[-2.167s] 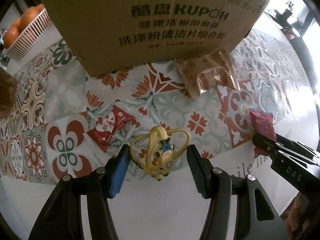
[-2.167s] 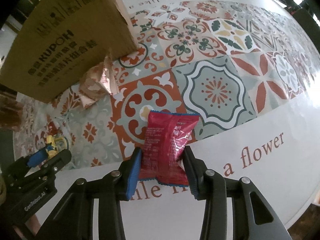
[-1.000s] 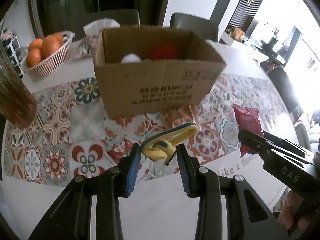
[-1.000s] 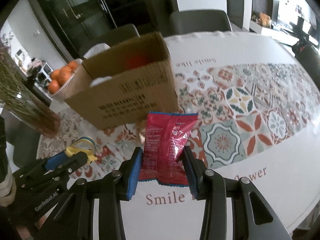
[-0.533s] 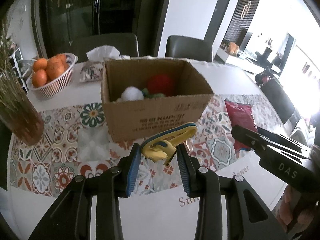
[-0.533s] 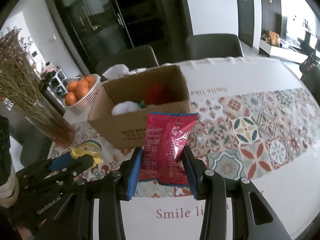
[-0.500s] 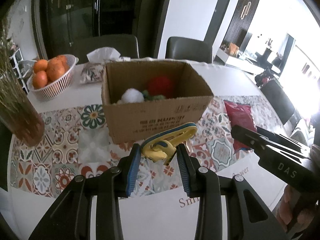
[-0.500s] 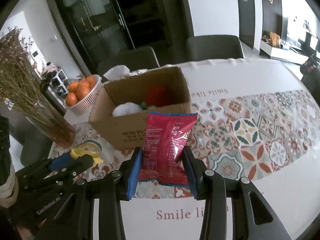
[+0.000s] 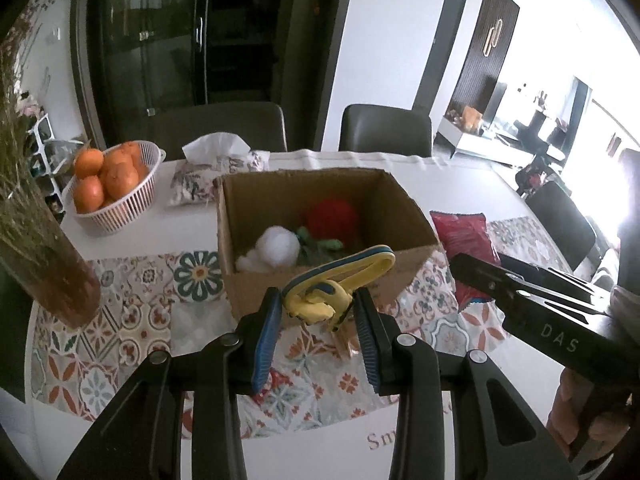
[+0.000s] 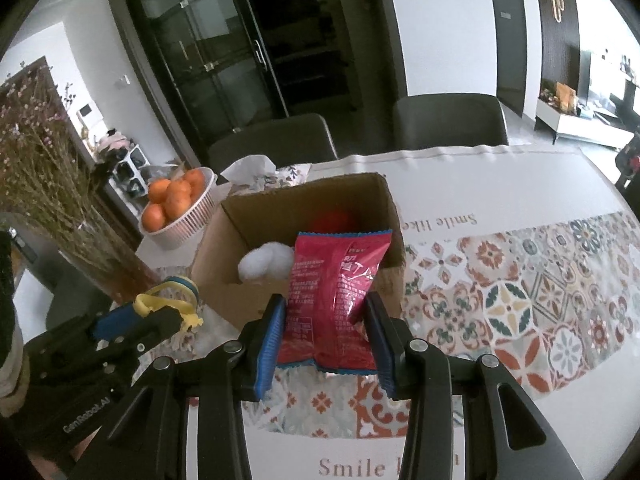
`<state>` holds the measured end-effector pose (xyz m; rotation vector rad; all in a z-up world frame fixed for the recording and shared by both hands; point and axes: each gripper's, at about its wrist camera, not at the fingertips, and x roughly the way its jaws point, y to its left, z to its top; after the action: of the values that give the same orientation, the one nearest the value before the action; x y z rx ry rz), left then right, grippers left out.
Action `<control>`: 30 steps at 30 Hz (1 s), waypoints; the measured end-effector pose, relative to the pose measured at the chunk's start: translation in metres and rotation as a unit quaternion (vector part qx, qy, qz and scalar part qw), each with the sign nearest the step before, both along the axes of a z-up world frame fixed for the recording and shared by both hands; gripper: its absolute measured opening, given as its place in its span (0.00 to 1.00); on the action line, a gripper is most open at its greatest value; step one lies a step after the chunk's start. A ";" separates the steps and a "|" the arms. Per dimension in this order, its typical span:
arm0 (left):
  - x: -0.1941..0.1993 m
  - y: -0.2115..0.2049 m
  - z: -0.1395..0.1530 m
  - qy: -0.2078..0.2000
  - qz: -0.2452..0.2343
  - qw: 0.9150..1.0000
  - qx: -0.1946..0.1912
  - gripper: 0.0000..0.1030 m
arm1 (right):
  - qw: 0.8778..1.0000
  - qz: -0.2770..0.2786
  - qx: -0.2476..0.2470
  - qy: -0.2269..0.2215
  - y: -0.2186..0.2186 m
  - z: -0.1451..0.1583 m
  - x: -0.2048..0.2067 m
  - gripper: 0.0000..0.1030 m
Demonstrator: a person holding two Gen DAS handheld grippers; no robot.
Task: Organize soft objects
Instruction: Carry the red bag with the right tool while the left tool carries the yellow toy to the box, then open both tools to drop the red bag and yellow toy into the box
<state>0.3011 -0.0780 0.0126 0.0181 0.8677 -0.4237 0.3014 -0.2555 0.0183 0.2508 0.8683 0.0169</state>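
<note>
My left gripper (image 9: 316,316) is shut on a yellow and blue minion toy with a strap (image 9: 332,288) and holds it in the air just before the open cardboard box (image 9: 256,288). My right gripper (image 10: 326,320) is shut on a red snack packet (image 10: 334,292), also lifted in front of the box (image 10: 224,300). Inside the box lie a white fluffy ball (image 9: 276,246), a red soft thing (image 9: 332,218) and something green (image 9: 320,242). The right gripper with the red packet (image 9: 466,236) shows at the right of the left wrist view. The left gripper with the toy (image 10: 168,300) shows at the left of the right wrist view.
A white basket of oranges (image 9: 112,184) and a tissue pack (image 9: 216,164) stand behind the box on the patterned tablecloth (image 9: 132,320). A vase of dried flowers (image 9: 44,256) stands at the left. A shiny wrapper (image 9: 346,340) lies under my left gripper. Two dark chairs (image 9: 384,128) stand beyond the table.
Both grippers have risen higher with their objects and tilted, so the box's inside shows more fully. Earlier they closed on the toy and the packet on the table.
</note>
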 end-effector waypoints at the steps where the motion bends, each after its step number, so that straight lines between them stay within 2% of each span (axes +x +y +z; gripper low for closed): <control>1: 0.003 0.000 0.000 -0.002 0.001 1.000 0.001 0.36 | 1.000 0.000 0.000 -0.001 -0.001 0.000 0.003 0.40; 4: 0.012 -0.002 0.001 -0.007 0.003 1.000 0.001 0.36 | 1.000 0.002 0.000 -0.006 -0.002 -0.001 0.014 0.39; 7: 0.023 -0.004 0.000 -0.008 0.004 1.000 -0.001 0.36 | 1.000 0.006 -0.008 -0.015 -0.001 0.001 0.026 0.33; 9: 0.033 -0.005 -0.002 -0.005 0.005 1.000 -0.003 0.36 | 1.000 0.007 -0.012 -0.016 -0.001 0.000 0.038 0.24; 15: 0.067 -0.009 -0.011 0.013 0.007 1.000 -0.016 0.35 | 1.000 0.009 -0.009 -0.002 -0.006 -0.009 0.068 0.24; 23: 0.099 -0.026 -0.022 0.024 0.001 1.000 -0.004 0.37 | 1.000 0.005 -0.015 0.015 -0.012 -0.021 0.085 0.24; 26: 0.108 -0.032 -0.028 0.027 0.000 1.000 0.001 0.48 | 1.000 0.001 -0.014 0.019 -0.014 -0.026 0.087 0.24; 28: 0.112 -0.035 -0.033 0.027 0.001 1.000 0.010 0.61 | 1.000 -0.001 -0.017 0.021 -0.015 -0.029 0.087 0.24; 30: 0.112 -0.035 -0.036 0.021 0.007 1.000 0.015 0.62 | 1.000 -0.002 -0.017 0.025 -0.015 -0.030 0.088 0.26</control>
<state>0.4133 -0.1127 -0.0233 0.0321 0.9148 -0.3994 0.3889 -0.2708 -0.0122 0.2216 0.9163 -0.0091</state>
